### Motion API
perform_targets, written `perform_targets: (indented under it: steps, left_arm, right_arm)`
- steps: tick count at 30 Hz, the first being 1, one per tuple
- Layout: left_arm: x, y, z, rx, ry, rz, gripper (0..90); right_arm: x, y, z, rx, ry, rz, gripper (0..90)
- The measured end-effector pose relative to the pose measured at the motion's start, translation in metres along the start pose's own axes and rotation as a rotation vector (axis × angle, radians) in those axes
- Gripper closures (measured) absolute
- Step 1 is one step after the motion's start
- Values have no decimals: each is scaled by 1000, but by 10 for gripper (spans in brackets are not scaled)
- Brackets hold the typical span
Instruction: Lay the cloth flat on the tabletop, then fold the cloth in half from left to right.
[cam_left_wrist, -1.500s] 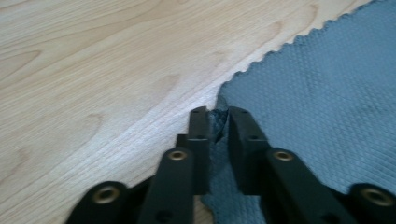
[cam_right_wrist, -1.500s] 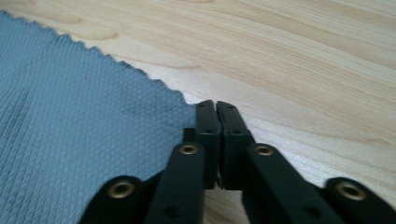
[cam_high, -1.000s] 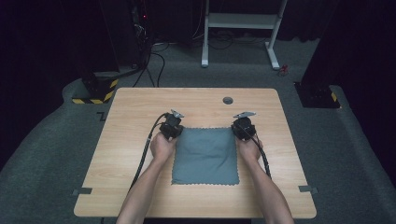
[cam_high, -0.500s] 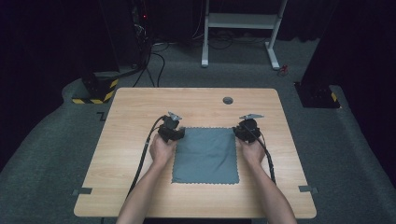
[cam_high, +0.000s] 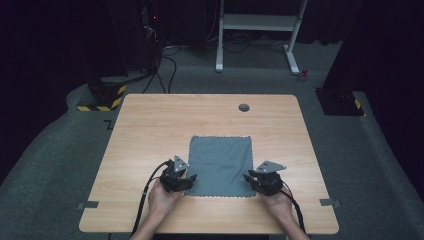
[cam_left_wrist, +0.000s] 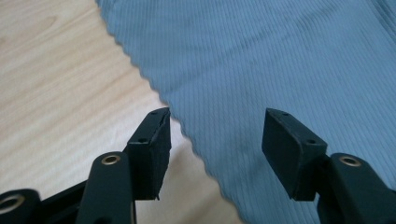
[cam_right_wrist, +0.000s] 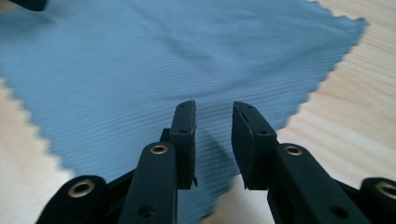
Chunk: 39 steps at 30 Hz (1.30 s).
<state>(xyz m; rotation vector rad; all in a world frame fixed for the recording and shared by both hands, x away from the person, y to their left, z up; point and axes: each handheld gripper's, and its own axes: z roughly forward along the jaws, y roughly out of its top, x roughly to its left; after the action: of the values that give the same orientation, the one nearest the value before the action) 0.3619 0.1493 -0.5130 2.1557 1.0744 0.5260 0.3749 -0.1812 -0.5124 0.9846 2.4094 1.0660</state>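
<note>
**Both grippers at the near corners of the cloth**

The grey-blue cloth (cam_high: 220, 165) lies flat on the wooden table (cam_high: 150, 125), a little right of centre and nearer the person's edge than the far edge. Its border is cut in small zigzag scallops, and a few shallow creases run across the weave.

The left gripper (cam_high: 181, 181) sits at the cloth's near left corner. In the left gripper view (cam_left_wrist: 215, 140) its jaws stand spread wide, with nothing between the pads. The left pad is over bare wood just beside the scalloped edge; the right pad is over the fabric. The edge runs diagonally between them.

The right gripper (cam_high: 257, 181) sits at the near right corner. In the right gripper view (cam_right_wrist: 214, 135) its jaws are drawn close together with a narrow gap left. They hang over the cloth close to its edge. Cannot tell whether fabric is pinched; none seen lifted between the pads.

A small dark round fitting (cam_high: 244, 107) is set in the table near its far edge, well apart from the cloth. Cables trail from both grippers toward the near edge.
</note>
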Motion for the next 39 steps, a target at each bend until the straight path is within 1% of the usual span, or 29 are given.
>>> perform_targets:
  steps: [1,3,5,7,8,9,10,11,13,14,15,17,18,19,21,22,24,27,30,32,33,35,37,38,39]
  left_arm:
    - [-2,-4,-2,1,9,7,424]
    - [-3,-10,-3,4,10,12,423]
    - [-4,-16,-7,-14,7,0,429]
    - [-3,-21,-10,-25,2,-4,435]
    - [-4,-22,-10,-32,0,-12,440]
    - [-4,-24,-11,-42,3,-11,442]
    - [-5,-25,-11,-44,3,-11,439]
    - [-4,-26,-13,-39,0,-18,440]
    - [-4,-28,-14,-42,-7,-19,441]
    - [-3,-30,-16,-46,-13,-21,441]
    - [-2,-32,-17,-44,-25,-30,439]
    - [0,-34,-20,-38,-31,-37,426]
    - [0,-35,-21,-36,-33,-33,424]
    - [1,-35,-21,-40,-35,-34,425]
    - [1,-35,-21,-52,-43,-37,417]
    - [0,-34,-20,-63,-35,-26,405]
    - [-1,-33,-17,-72,-26,-15,401]
    - [-3,-32,-14,-70,-22,-20,390]
    - [-2,-33,-14,-68,-22,-16,376]
    - [-1,-33,-14,-64,-40,-37,365]
    - [0,-33,-14,-63,-44,-39,361]
    - [-1,-34,-14,-62,-45,-39,353]
    - [-1,-33,-14,-62,-47,-38,352]
    - [0,-33,-14,-64,-47,-33,352]
    - [1,-32,-13,-65,-50,-41,357]
  right_arm:
    - [4,-2,-2,-3,6,-9,705]
    - [9,-6,-2,14,10,-31,705]
    - [11,-10,-1,30,2,-39,705]
    - [8,-15,-3,16,25,-12,701]
    - [6,-18,-6,10,29,-13,700]
    - [7,-19,-7,11,21,-20,696]
    - [8,-21,-9,9,9,-33,690]
    - [8,-22,-10,7,8,-38,688]
    - [5,-25,-13,3,21,-21,684]
    - [5,-25,-13,6,20,-21,682]
    - [5,-25,-13,11,17,-19,680]
    - [6,-23,-13,23,9,-17,662]
    - [7,-22,-13,29,-3,-11,630]
    - [7,-21,-13,27,-7,-8,621]
    - [12,-20,-14,-19,13,12,619]
    - [15,-18,-14,-37,21,13,618]
    - [25,-12,-11,-60,27,0,613]
    - [39,-3,0,-65,34,-22,598]
    - [50,4,13,-40,40,-41,592]
    - [56,7,21,-32,39,-55,589]
    - [59,8,24,-7,34,-59,589]
    - [61,10,26,1,24,-76,582]
    - [61,11,27,6,24,-65,567]
    - [59,11,27,9,29,-50,559]
    - [58,11,27,8,36,-43,556]
